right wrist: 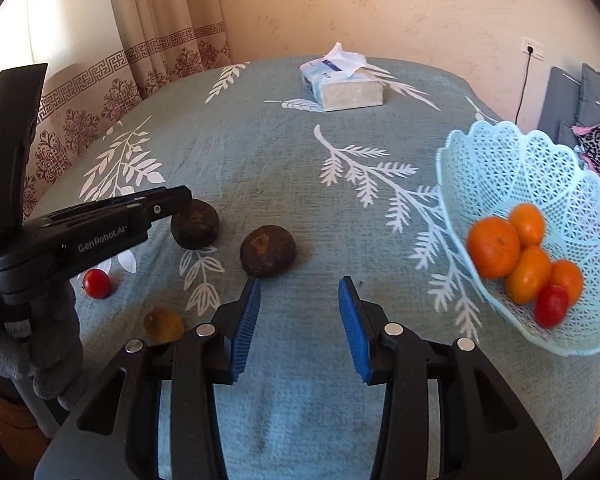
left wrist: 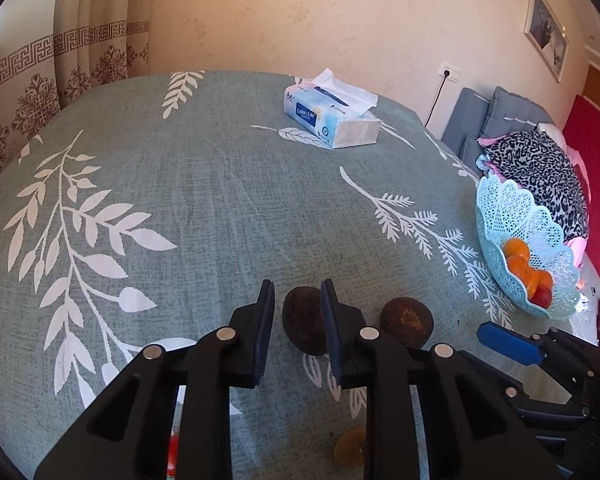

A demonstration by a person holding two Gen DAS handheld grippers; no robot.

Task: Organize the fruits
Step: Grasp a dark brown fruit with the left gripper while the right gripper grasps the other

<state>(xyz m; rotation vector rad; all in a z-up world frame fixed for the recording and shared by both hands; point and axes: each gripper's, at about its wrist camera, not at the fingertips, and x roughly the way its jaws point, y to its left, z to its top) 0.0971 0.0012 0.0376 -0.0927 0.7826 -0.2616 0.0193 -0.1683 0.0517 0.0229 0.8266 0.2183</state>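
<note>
Fruit is being gathered into the lattice basket (right wrist: 495, 152): one dark brown fruit (left wrist: 301, 320) lies on the tablecloth (left wrist: 220, 208) between the left gripper (left wrist: 298, 294)'s part-open jaws, bracketed though seemingly not yet pinched, its long axis running along the fingers. A second brown fruit (right wrist: 268, 251) sits just ahead of the right gripper (right wrist: 300, 294)'s wide, empty jaws, roundish with no clear heading. Next, I judge, the left jaws must close gently, then lift toward the basket.

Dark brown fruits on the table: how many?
2. One sits between the left gripper fingers; the other lies just beyond the open right gripper. Neither is in the basket.
</note>
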